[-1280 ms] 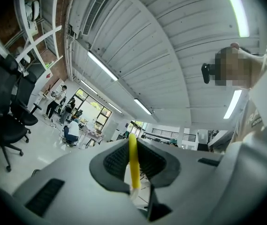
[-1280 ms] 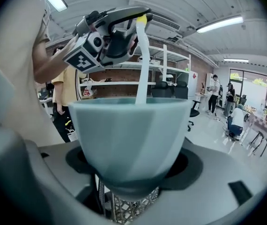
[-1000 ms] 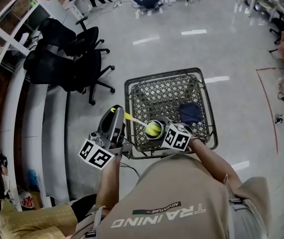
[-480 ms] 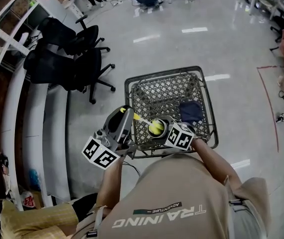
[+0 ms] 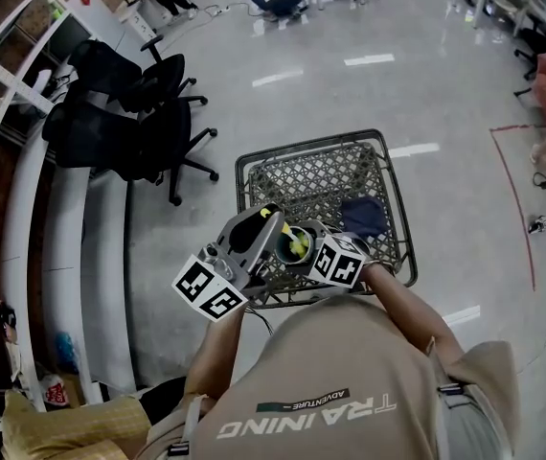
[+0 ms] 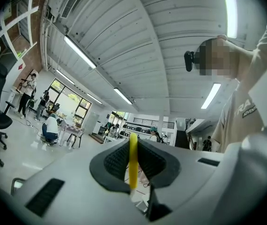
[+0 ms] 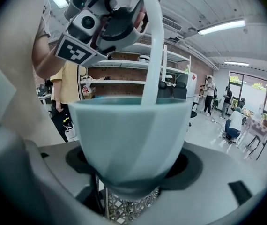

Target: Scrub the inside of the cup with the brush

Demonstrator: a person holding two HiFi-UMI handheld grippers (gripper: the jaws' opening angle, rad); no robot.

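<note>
Holds a pale blue cup (image 7: 131, 135) upright in the right tongs (image 7: 131, 187), closed on its lower part just above the base, with the wall of the cup rising in front of that camera. Clamps the thin yellow handle of the brush (image 6: 133, 149) in the left tongs (image 6: 133, 170), shut almost fully, with only the handle between its jaws. Points the brush steeply down into the cup from above and from the left; in the head view, shows the yellow-green head inside the mouth of the cup. Cannot tell whether the head touches the bottom or the inner wall. Carries both tongs close together, the left one over the rim of the cup, above the near left part of a wire mesh basket (image 5: 313, 143), not far from its near edge. Inside the basket, toward its right side, a dark blue cloth (image 5: 364, 217). Under the basket, a shiny grey floor (image 5: 445, 84); to the left, black office chairs (image 5: 120, 113), well apart from the basket.
</note>
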